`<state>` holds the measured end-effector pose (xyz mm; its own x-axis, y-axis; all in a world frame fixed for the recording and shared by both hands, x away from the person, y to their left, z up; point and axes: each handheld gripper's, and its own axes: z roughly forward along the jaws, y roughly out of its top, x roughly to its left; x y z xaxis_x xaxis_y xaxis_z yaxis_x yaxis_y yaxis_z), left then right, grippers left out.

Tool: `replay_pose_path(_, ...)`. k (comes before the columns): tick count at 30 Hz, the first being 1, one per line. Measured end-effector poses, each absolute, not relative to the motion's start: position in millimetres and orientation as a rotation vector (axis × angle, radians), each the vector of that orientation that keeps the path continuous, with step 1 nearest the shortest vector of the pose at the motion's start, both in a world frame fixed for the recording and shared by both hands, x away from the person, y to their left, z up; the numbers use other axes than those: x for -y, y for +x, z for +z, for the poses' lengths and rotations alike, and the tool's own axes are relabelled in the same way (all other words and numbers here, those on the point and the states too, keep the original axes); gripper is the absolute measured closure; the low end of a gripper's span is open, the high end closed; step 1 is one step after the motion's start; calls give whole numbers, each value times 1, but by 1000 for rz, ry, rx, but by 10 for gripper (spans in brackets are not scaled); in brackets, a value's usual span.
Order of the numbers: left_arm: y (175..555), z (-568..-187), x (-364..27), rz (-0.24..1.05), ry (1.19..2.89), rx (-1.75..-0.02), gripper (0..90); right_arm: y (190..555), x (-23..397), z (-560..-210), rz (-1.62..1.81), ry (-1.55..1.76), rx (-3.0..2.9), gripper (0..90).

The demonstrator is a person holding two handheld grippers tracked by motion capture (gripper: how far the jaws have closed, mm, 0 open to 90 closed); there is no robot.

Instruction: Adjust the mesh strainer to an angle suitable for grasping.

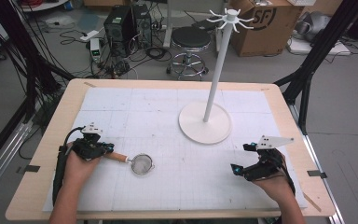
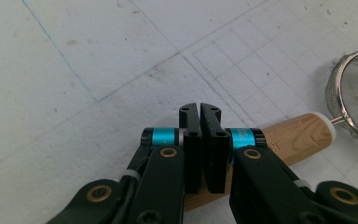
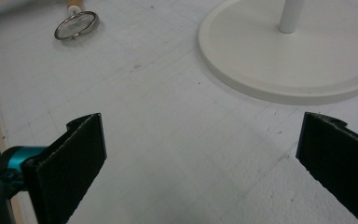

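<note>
Left hand-held gripper (image 1: 106, 148) clenched on strainer (image 1: 142, 164) handle at near left; hanging on stand (image 1: 205, 122) pending; right hand-held gripper (image 1: 240, 158) released.

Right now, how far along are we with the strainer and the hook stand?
Done: the left claw looks shut on the strainer's wooden handle, seemingly gripped. In hand: the strainer seems to lie on the white mat, not lifted. Left, as I read it: raising it and hanging it on the white hook stand, whose hooks are bare. The right claw is open, holding nothing.
</note>
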<state>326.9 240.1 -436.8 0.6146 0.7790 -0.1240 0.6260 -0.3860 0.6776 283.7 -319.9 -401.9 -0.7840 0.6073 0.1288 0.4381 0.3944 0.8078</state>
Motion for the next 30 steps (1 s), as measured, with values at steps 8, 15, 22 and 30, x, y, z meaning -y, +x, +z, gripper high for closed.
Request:
replay_pose_path(8, 311, -435, -239, 276, 2119, -1075, 879, 284, 320, -401, 1347, 936, -2459, 4)
replay_pose_path(15, 301, -433, -242, 280, 2121, -1072, 882, 283, 320, -401, 1347, 938, -2463, 4)
replay_pose_path(22, 298, -435, -248, 272, 2126, -1081, 887, 284, 319, -401, 1344, 930, -2461, 4)
replay_pose_path(30, 298, -425, -244, 287, 2134, -1039, 885, 284, 319, -401, 1346, 932, -2460, 4)
